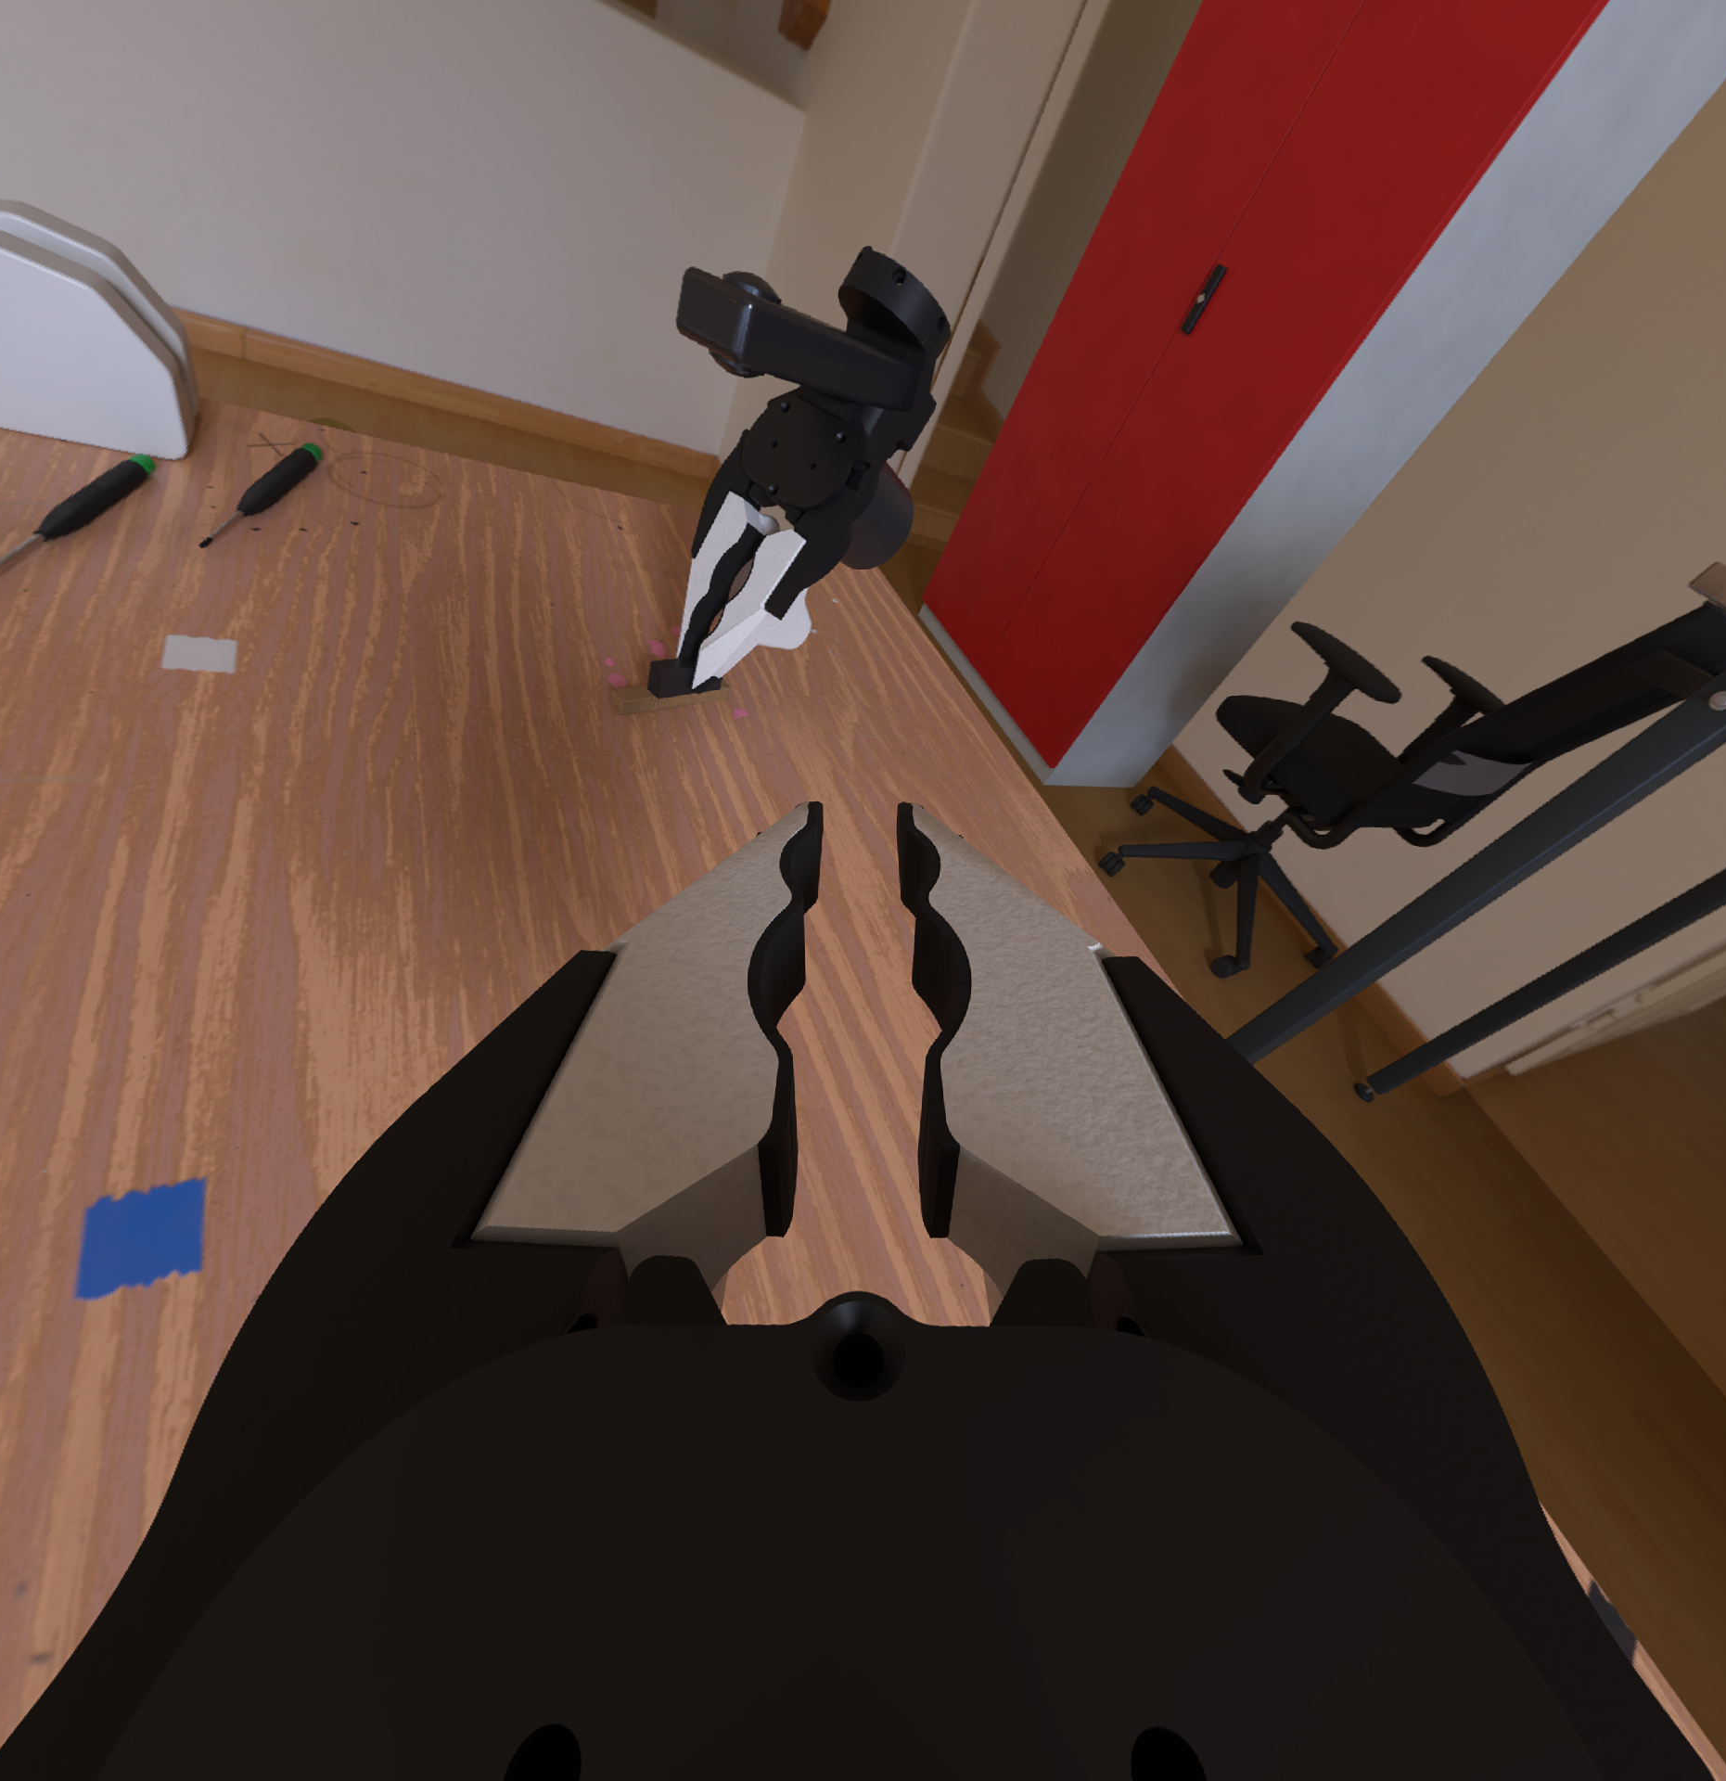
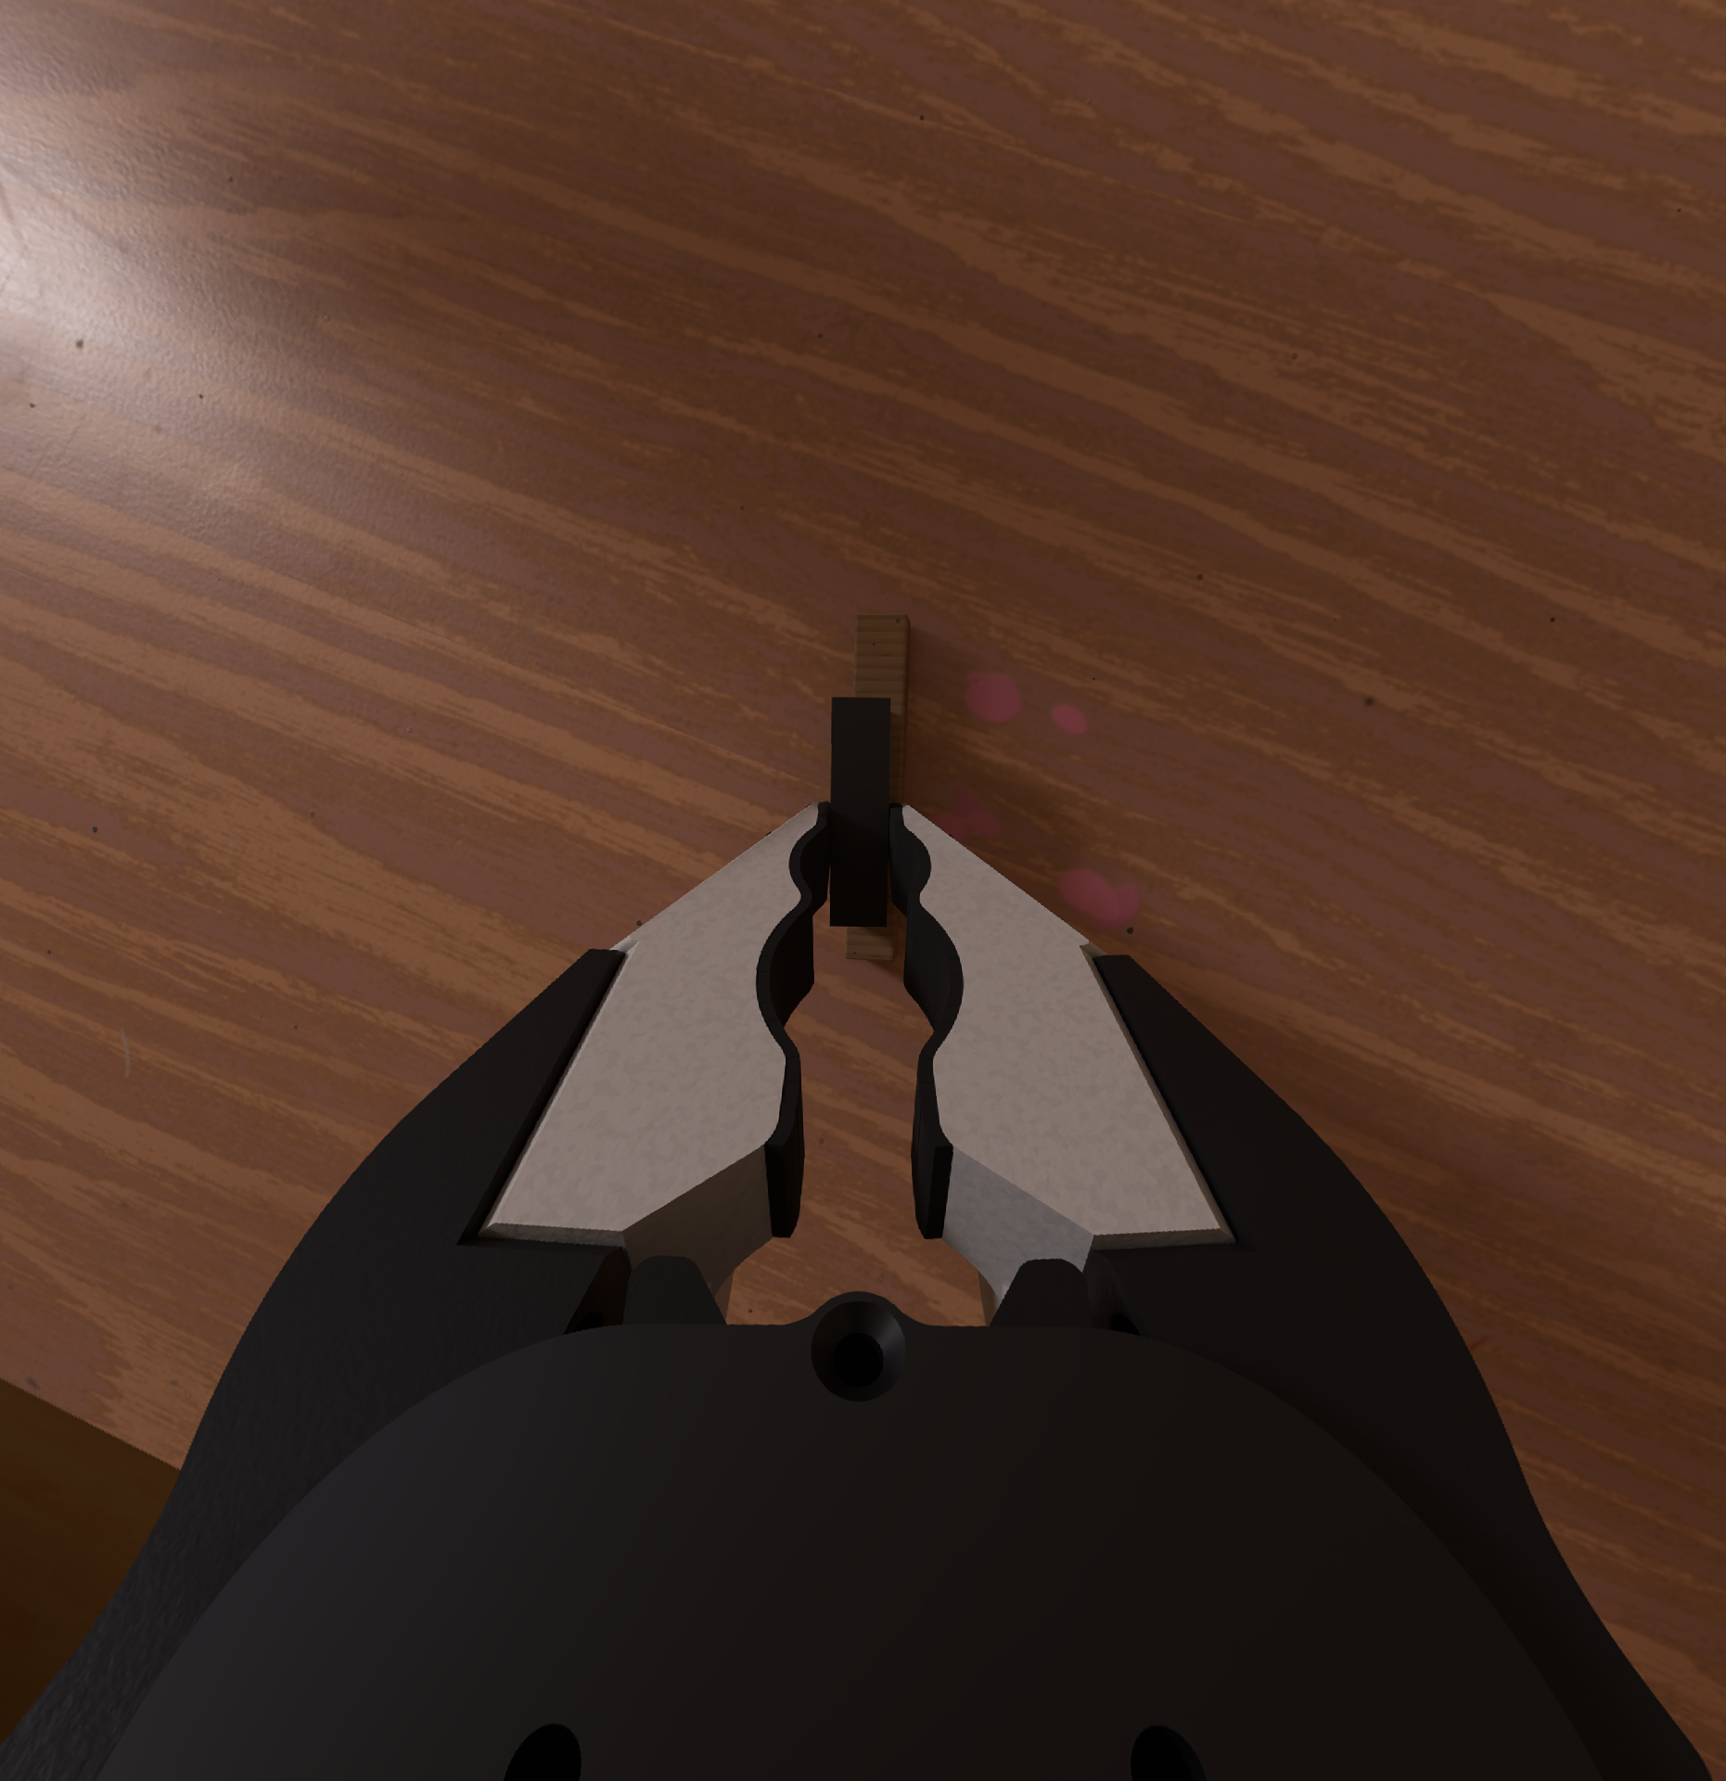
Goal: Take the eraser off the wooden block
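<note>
Right wrist view: eraser (image 2: 859,761) between tool (image 2: 859,819) tips.

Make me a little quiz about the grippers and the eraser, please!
1. True or false: the black eraser lies on top of the wooden block.
2. Which gripper has its fingertips on either side of the eraser? A) left gripper B) right gripper
3. Fill in: the two screwdrivers have ____ caps.

Key:
1. True. The block pokes out beyond both ends of the eraser.
2. B. The left gripper hangs open over bare table, away from the block.
3. Green.
</note>
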Motion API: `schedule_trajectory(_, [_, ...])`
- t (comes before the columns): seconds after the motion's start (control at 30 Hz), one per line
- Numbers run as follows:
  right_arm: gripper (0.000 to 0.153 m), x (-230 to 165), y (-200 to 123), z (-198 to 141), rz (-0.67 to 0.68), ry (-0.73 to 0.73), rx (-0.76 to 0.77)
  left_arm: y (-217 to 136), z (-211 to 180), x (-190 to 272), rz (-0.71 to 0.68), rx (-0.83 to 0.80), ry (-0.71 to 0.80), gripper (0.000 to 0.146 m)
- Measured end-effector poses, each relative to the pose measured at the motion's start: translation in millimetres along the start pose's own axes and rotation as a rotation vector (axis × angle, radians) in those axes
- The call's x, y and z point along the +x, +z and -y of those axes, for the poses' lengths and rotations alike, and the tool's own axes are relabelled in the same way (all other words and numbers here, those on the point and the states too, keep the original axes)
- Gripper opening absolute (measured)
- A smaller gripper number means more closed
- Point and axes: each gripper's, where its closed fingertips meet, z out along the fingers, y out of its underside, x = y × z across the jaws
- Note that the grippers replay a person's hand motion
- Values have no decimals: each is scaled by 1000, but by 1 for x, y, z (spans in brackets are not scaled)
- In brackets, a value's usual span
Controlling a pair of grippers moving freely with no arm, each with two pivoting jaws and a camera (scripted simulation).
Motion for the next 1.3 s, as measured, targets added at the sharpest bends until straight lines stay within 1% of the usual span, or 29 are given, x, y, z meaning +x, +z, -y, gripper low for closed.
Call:
schedule_trajectory(0.13, [11,-3,-4,3,11,-7,20,3,1,2,-42,15,-11,15])
schedule_trajectory(0.27, [11,-13,-20,18,50,-36,86,5,5,5,-94,46,-16,15])
schedule_trajectory(0.4, [11,-27,-49,42,100,-88,180,6,4,4,-121,62,-32,15])
schedule_trajectory(0.63, [11,-57,-99,93,143,-239,294,7,0,-2,-132,65,-63,15])
schedule_trajectory(0.83, [11,-81,-129,136,151,-347,369,5,-1,-4,-116,65,-66,15])
schedule_trajectory(0.9, [11,-87,-136,145,157,-371,379,4,-2,-4,-110,63,-66,15])
schedule_trajectory(1.0, [11,-90,-141,154,160,-384,381,4,-3,-6,-103,55,-69,15])
schedule_trajectory(1.17, [11,-89,-131,152,189,-372,397,4,-6,-11,-93,52,-79,15])
schedule_trajectory(1.3, [11,-80,-121,144,180,-355,349,2,-9,-25,-13,47,-63,15])
